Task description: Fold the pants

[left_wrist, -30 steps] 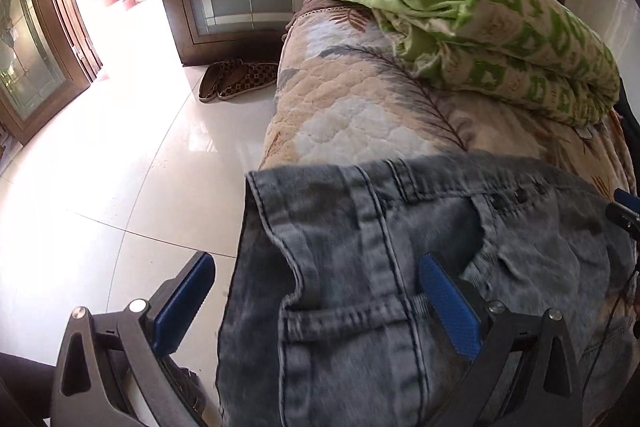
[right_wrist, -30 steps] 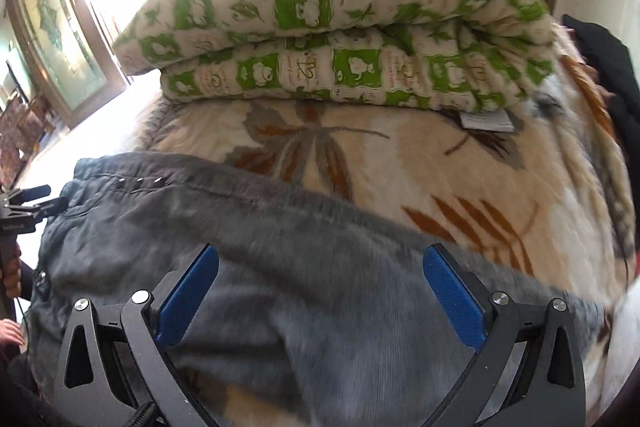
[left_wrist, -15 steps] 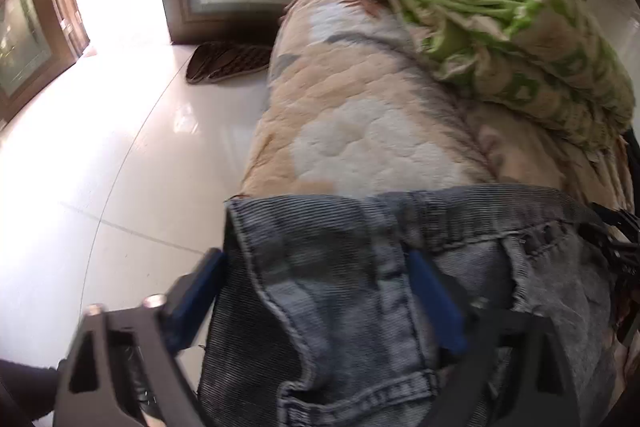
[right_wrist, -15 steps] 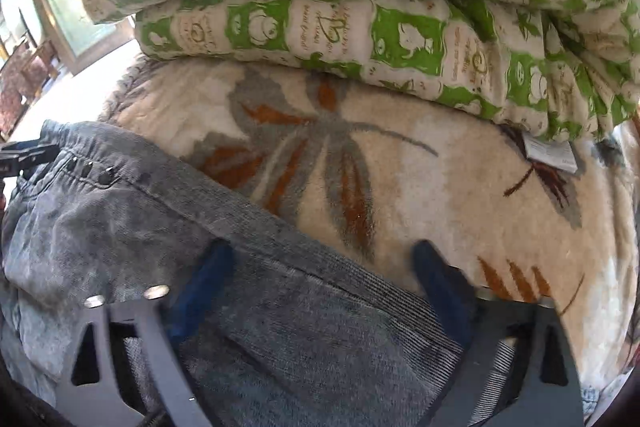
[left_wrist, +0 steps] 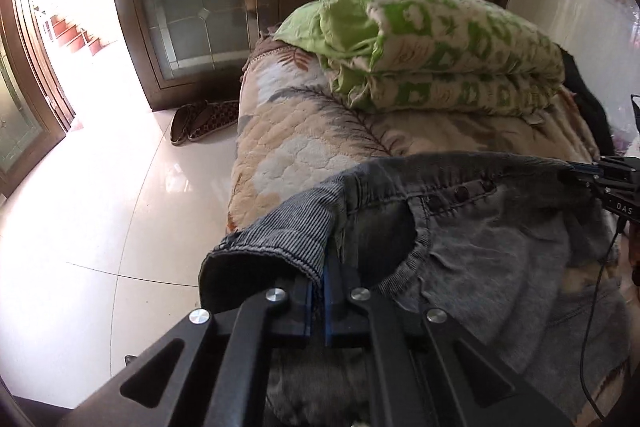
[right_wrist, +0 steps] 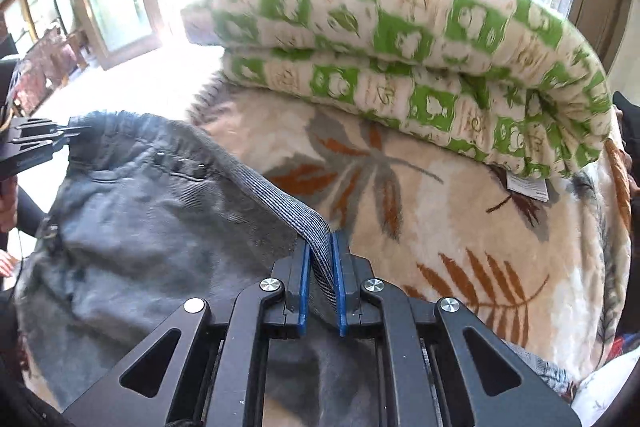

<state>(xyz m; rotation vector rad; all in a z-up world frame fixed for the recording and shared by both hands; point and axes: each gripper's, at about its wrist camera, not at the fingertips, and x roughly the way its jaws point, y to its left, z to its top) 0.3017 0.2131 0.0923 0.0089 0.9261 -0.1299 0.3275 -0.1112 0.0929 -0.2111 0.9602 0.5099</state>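
Both hand-held grippers, left (left_wrist: 318, 291) and right (right_wrist: 320, 267), now clenched on pants (left_wrist: 480, 259) waistband atop leaf-patterned blanket (right_wrist: 460, 227).

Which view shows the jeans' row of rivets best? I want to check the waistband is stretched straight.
The left wrist view: the rivets on the jeans sit large and near centre, below the waistband. The right wrist view shows the rivets smaller, toward its left side.

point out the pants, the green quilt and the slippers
pants (left_wrist: 500, 267), left wrist view, grey seat fabric
green quilt (right_wrist: 400, 39), right wrist view, top fold
slippers (left_wrist: 200, 123), left wrist view, the pair's upper side
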